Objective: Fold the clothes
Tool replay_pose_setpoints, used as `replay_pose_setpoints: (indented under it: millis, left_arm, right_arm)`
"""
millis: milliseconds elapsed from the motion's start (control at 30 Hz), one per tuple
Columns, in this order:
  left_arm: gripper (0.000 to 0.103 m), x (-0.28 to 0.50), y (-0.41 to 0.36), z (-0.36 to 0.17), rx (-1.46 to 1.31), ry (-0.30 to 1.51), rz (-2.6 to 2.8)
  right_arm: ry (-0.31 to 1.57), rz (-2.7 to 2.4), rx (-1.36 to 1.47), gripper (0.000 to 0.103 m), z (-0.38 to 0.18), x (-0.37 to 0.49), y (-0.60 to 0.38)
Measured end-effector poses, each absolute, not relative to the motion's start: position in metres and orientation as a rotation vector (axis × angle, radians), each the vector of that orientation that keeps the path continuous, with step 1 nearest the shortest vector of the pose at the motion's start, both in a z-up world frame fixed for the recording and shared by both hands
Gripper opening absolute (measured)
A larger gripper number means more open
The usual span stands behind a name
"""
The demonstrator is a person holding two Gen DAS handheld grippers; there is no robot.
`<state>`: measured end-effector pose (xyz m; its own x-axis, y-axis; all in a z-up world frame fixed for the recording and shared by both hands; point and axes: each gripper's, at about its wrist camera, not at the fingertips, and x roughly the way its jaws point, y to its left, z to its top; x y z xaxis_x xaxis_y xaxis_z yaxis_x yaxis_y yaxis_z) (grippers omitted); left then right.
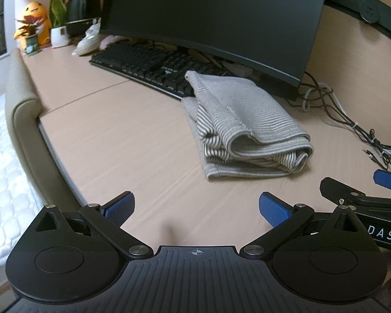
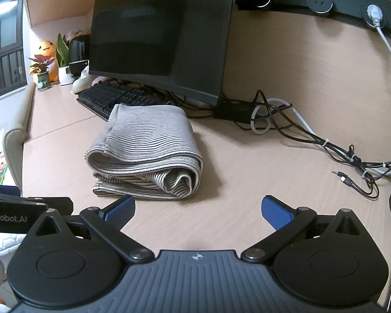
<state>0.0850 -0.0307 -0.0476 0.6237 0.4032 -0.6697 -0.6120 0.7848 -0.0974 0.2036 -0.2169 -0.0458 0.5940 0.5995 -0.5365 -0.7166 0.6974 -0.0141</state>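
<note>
The shirt (image 2: 146, 154) lies folded on the desk (image 2: 247, 182). Both the left gripper (image 1: 196, 208) and right gripper (image 2: 198, 210) are spread wide, nothing held. Folding looks done; only tidying may be needed.

Each camera sat just behind its own gripper, low over the desk (image 1: 112, 135), and looked forward along the two spread blue-padded fingers toward the wall. The left wrist view had the left gripper (image 1: 196, 207) at its bottom edge and faced the folded striped cloth (image 1: 243, 127) from the left, with the cloth right of centre and near. The right wrist view, with the right gripper (image 2: 198, 208) at its bottom edge, faced the same cloth (image 2: 146, 151) from the right, left of centre and nearer. Both views shared the cloth, the monitor (image 1: 211, 15), the keyboard (image 1: 143, 64) and the tangle of cables (image 2: 286, 122). Each view caught the other gripper's edge.
</note>
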Motion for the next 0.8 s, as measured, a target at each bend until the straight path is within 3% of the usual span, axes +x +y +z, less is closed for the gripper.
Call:
replay_pose_setpoints:
  millis: [400, 800]
  left_arm:
    - [0.103, 0.116, 0.018, -0.041, -0.367, 0.729, 0.527]
    - [0.103, 0.131, 0.008, -0.048, -0.331, 0.769, 0.501]
  right_arm:
    - [0.599, 0.707, -0.23, 0.103, -0.041, 0.226, -0.174]
    - [0.63, 0.702, -0.195, 0.103, -0.049, 0.244, -0.184]
